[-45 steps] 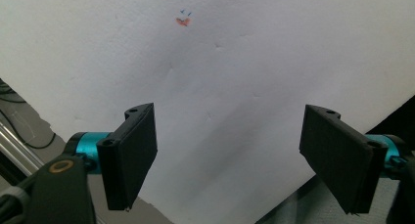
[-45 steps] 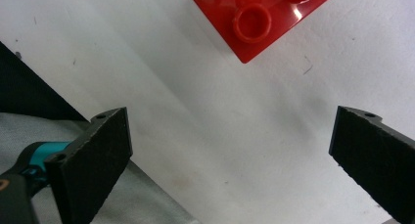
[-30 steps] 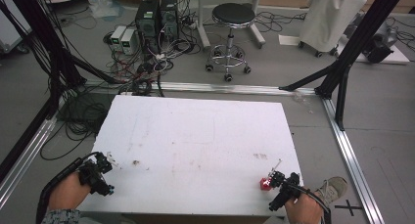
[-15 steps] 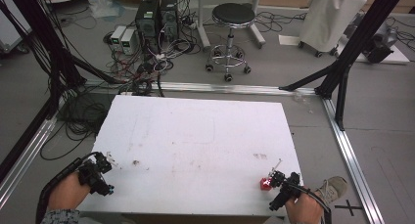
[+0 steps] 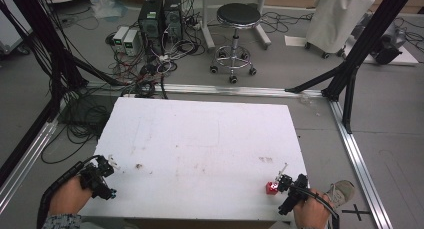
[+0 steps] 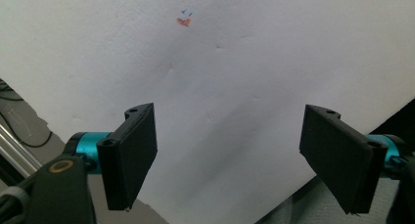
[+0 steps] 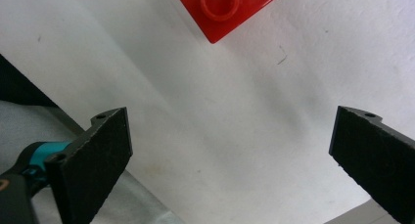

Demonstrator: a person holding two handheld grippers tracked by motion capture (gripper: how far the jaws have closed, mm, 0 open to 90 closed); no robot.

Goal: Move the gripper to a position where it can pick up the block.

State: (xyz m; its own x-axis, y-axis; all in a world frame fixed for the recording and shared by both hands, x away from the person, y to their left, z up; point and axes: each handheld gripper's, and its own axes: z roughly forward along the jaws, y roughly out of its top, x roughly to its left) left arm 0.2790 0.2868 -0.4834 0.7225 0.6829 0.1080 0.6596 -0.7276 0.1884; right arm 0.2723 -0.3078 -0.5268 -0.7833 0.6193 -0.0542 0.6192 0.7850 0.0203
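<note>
grey floor (image 5: 400, 119), black stool (image 5: 239, 14), cables (image 5: 90, 119)

A small red building brick (image 5: 271, 188), with a round stud (image 7: 221, 1) on top, lies flat on the white table (image 5: 200, 139) near its front right corner.

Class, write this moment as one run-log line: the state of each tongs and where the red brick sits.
left tongs: open, empty, over table near-left edge | right tongs: open, empty | red brick: on table, just ahead of right tongs, not gripped
</note>
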